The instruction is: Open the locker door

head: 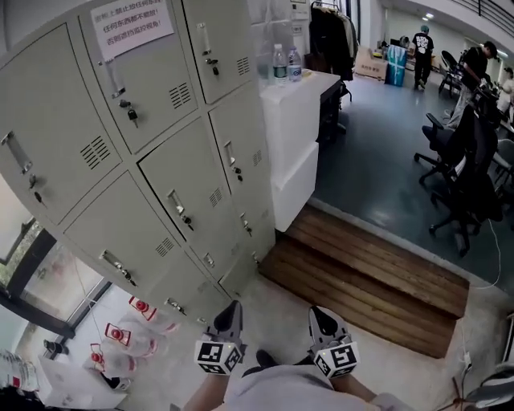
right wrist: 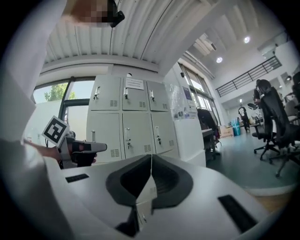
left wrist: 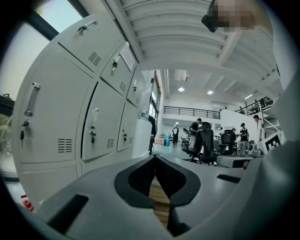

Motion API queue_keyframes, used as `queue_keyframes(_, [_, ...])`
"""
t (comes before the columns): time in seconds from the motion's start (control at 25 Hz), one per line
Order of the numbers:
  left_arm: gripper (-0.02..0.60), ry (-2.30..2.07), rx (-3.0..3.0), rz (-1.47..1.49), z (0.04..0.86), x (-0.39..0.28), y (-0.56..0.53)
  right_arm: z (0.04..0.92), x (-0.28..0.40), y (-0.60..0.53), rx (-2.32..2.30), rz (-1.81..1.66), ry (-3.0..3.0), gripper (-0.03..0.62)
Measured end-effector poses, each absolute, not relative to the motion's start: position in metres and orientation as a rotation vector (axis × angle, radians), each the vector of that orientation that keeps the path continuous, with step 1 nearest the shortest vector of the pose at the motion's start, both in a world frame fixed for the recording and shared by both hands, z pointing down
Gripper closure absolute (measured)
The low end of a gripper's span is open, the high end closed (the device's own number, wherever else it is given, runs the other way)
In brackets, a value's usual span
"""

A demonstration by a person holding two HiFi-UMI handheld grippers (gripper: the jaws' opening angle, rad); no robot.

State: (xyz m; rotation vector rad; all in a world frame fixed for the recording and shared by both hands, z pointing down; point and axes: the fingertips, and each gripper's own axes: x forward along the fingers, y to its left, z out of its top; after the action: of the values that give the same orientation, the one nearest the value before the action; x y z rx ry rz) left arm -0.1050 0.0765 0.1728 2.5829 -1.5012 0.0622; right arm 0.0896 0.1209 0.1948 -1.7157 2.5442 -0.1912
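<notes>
Nearby, grey lockers (head: 185,172) stand beside wooden step (head: 369,281).

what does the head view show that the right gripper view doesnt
Only the head view: bottles with red labels on the floor by the grey lockers. Only the right gripper view: the ribbed ceiling and, close up, the right hand-held gripper with its jaws tip to tip and nothing between them. Both: the lockers with doors shut, the paper notice and the left hand-held gripper.
</notes>
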Motion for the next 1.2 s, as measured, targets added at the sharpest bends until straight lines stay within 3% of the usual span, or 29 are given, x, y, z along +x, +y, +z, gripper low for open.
queue_keyframes(0.32, [0.580,-1.639,2.502,0.060,0.178,-0.119,-0.014,0.182,0.060,0.001,-1.565,-0.181,2.660,0.579])
queue_keyframes(0.64, [0.580,-1.856,2.377,0.012,0.166,-0.095,-0.075,0.169,0.089,-0.100,-1.355,-0.218,2.772,0.579])
queue_keyframes(1.2, [0.578,-1.933,2.303,0.036,0.178,-0.076,-0.106,0.191,0.112,-0.150,-1.265,-0.255,2.866,0.579])
